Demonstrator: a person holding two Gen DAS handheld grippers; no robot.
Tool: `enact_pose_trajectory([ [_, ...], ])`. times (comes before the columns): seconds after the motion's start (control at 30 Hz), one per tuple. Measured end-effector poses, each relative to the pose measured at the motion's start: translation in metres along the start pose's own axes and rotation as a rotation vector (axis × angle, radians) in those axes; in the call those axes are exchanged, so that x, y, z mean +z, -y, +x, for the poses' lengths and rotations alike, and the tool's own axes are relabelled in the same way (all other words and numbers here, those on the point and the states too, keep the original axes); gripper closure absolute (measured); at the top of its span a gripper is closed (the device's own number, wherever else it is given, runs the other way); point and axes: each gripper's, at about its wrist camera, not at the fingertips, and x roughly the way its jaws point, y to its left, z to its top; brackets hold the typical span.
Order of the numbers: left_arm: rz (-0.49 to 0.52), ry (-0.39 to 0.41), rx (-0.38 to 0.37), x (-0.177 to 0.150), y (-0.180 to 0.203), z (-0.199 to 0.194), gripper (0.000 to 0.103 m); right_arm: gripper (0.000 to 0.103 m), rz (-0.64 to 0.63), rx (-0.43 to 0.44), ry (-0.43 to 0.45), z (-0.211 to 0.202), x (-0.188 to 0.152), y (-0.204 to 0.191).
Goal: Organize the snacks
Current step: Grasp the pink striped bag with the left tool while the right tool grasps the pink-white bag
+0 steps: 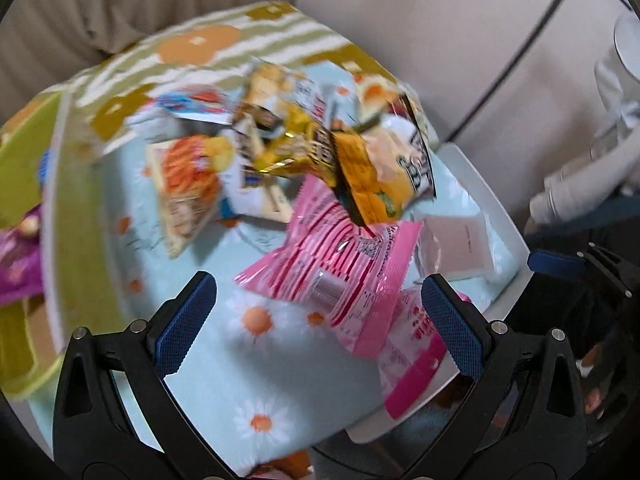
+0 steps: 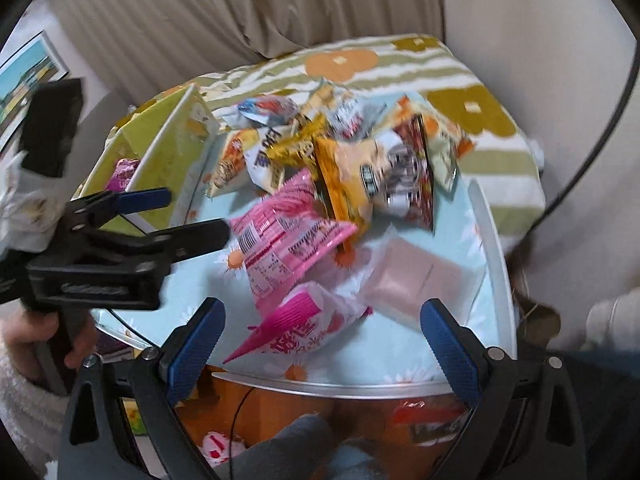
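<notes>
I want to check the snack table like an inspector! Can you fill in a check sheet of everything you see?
Surface: round white table under a light blue daisy cloth.
Job's things: a heap of snack packets; pink packets nearest, an orange packet and a yellow packet behind. The pictures are blurred.
Clutter: a flat pale pink pack at the table's right; a green box at left with a purple packet in it.
Grippers: left gripper open, empty; right gripper open, empty.
Cables: a thin black cable under the table edge.
Surroundings: beige sofa, striped flower blanket.
</notes>
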Motion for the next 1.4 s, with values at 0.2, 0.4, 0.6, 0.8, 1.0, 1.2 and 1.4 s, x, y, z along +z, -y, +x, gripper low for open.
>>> enact_pose_trajectory([
  [0.2,0.060,-0.078,-0.060,0.013,-0.004,0.043,0.001,0.006,0.090,-0.008,-0.042,0.021,-0.004,-0.003],
  [0.4,0.125,-0.128,-0.086,0.012,-0.005,0.075,0.001,0.006,0.164,-0.015,-0.085,0.044,-0.002,-0.004],
  [0.6,0.157,-0.132,-0.113,0.010,0.001,0.091,0.004,0.006,0.194,-0.050,-0.126,0.060,-0.001,-0.004],
  [0.8,0.155,-0.130,-0.100,0.004,-0.002,0.093,0.027,0.006,0.215,-0.069,-0.159,0.071,-0.004,0.002],
  [1.0,0.136,-0.137,-0.073,-0.006,-0.012,0.088,0.031,0.015,0.227,-0.077,-0.183,0.081,-0.005,0.009],
  [1.2,0.090,-0.145,-0.040,-0.024,-0.028,0.079,0.031,0.027,0.218,-0.072,-0.206,0.093,-0.004,0.014],
  [1.4,0.048,-0.149,-0.014,-0.043,-0.043,0.066,0.031,0.045,0.197,-0.056,-0.236,0.108,-0.006,0.018],
])
